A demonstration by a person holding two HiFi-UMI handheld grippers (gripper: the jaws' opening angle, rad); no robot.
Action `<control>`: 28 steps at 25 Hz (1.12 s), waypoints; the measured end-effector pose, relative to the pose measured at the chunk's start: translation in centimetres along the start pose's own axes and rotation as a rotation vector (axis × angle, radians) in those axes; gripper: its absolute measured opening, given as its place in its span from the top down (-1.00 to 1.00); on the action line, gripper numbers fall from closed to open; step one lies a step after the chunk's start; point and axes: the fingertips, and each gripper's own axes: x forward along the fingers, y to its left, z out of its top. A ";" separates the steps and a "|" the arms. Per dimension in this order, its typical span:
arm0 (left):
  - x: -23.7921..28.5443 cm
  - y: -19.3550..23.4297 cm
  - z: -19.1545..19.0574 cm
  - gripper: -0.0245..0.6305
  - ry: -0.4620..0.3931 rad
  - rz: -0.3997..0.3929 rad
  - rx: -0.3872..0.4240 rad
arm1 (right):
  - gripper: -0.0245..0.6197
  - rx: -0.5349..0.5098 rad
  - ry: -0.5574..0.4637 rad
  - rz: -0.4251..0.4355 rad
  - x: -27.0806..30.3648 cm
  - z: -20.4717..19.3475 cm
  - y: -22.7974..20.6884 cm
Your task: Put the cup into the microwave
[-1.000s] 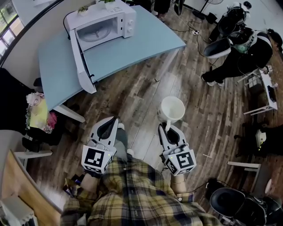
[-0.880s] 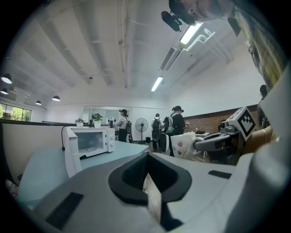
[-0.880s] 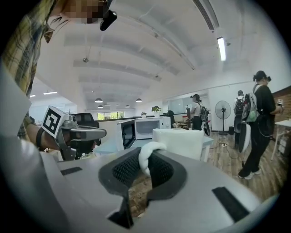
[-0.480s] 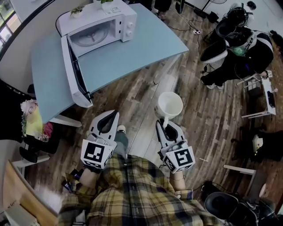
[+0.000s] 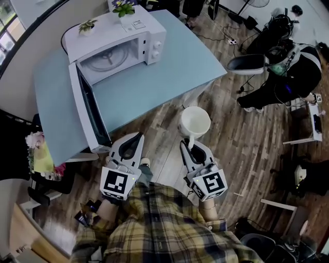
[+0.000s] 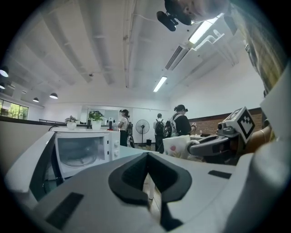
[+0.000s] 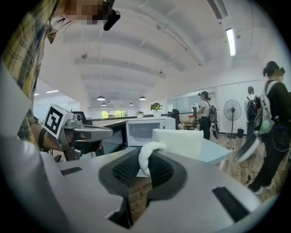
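Observation:
A white microwave (image 5: 118, 46) stands on a light blue table (image 5: 164, 72) at the upper left of the head view, its door (image 5: 87, 110) swung wide open toward me. My right gripper (image 5: 188, 144) is shut on the handle of a white cup (image 5: 195, 120), which hangs upright above the wooden floor just short of the table edge. In the right gripper view the cup (image 7: 177, 141) fills the centre, its handle (image 7: 148, 154) pinched between the pads, with the microwave (image 7: 145, 131) behind. My left gripper (image 5: 136, 138) is shut and holds nothing, close to the door's lower corner.
Two small potted plants (image 5: 123, 7) sit on top of the microwave. A person in black (image 5: 288, 67) sits at the right among office chairs (image 5: 247, 62) and gear. Several people and a standing fan (image 6: 142, 127) are in the background. Flowers (image 5: 40, 154) lie at the left.
Both grippers have moved forward toward the table, the cup still held in the right one. The table and the open microwave door now sit closer to the grippers.

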 end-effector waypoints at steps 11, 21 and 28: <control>2.0 2.2 -0.5 0.96 -0.007 -0.023 -0.014 | 0.78 -0.033 0.002 0.047 6.1 1.6 0.2; 2.7 4.1 -1.3 0.96 0.005 0.041 -0.052 | 0.78 -0.055 0.019 0.130 10.8 2.1 -0.6; 5.5 6.7 -1.1 0.96 0.000 0.168 -0.094 | 0.78 -0.098 0.040 0.272 16.9 3.0 -2.6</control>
